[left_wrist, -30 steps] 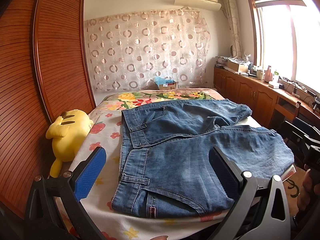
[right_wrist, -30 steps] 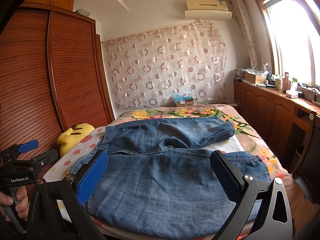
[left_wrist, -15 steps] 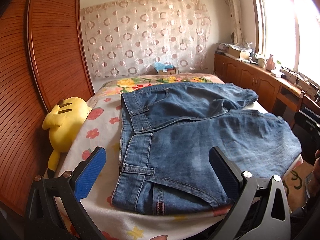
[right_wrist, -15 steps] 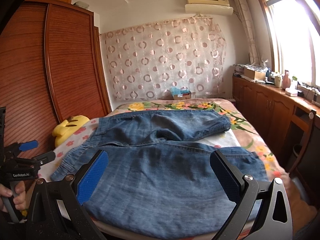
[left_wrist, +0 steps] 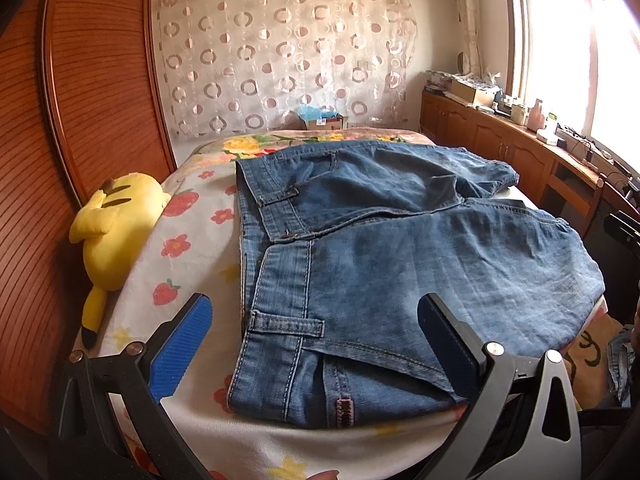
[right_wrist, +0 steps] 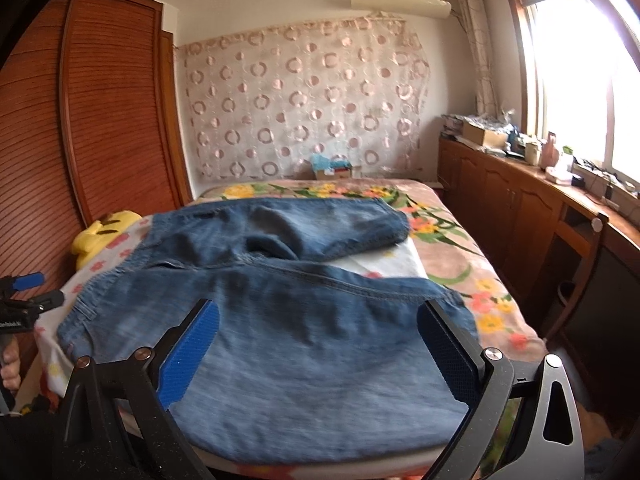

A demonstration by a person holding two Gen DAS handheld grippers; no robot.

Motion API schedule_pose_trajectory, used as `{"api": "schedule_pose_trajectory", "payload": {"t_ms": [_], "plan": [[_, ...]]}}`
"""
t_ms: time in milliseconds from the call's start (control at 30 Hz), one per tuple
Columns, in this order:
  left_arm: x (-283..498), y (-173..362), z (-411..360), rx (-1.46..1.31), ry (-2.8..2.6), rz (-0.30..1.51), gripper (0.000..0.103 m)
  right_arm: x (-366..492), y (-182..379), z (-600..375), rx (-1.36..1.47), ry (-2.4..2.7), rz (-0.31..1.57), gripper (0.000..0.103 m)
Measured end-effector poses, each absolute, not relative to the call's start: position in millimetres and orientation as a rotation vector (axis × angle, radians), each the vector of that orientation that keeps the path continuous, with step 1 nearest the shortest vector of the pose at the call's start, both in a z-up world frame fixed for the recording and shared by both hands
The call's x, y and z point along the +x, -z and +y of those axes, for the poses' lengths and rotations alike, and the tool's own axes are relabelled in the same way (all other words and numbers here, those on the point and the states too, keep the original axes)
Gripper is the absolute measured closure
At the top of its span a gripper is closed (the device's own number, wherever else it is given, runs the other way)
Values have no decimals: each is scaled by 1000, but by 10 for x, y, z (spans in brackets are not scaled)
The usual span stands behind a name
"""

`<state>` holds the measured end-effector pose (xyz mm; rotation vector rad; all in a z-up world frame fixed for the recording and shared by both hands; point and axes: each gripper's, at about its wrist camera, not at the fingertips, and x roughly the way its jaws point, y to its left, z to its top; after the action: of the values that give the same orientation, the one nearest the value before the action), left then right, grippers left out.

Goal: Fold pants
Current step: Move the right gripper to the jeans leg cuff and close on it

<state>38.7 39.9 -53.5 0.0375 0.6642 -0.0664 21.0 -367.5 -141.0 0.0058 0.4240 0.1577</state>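
1. Nearest: left tool (left_wrist: pixel 314 336) spread wide, gripping nothing, hovering just off the waistband end of the pants (left_wrist: pixel 400 264); blue pad (left_wrist: pixel 180 350) over the bed sheet, dark pad (left_wrist: pixel 448 340) over the denim.
2. Right tool (right_wrist: pixel 318 346) likewise spread wide and empty, poised above the near leg of the pants (right_wrist: pixel 300 320), close to its hem.
3. Pants lying flat on the bed (left_wrist: pixel 192 248), waistband toward the wardrobe side, both legs stretching toward the window side, far leg shorter and rumpled.
4. Left of the pants, against the wardrobe (left_wrist: pixel 80 120): yellow plush toy (left_wrist: pixel 112 228).
5. Beyond the pants: floral blanket (right_wrist: pixel 440 232), then small box (right_wrist: pixel 334 168) at the patterned curtain (right_wrist: pixel 300 100).
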Motion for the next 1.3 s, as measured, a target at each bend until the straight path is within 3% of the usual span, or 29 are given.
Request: {"api": "schedule_pose_trajectory", "payload": {"t_ms": [733,1167,1300], "plan": [[604,1130,794,37,-21,827,0,27,1270,-3941,2,73,669,7],[610,1290,856,2,2,872,0,-122,1183,-3531,92,-15,771,23],[612,1300,874,-15,11,871,0,-239,1097,-3419,107,-37,789,37]]}}
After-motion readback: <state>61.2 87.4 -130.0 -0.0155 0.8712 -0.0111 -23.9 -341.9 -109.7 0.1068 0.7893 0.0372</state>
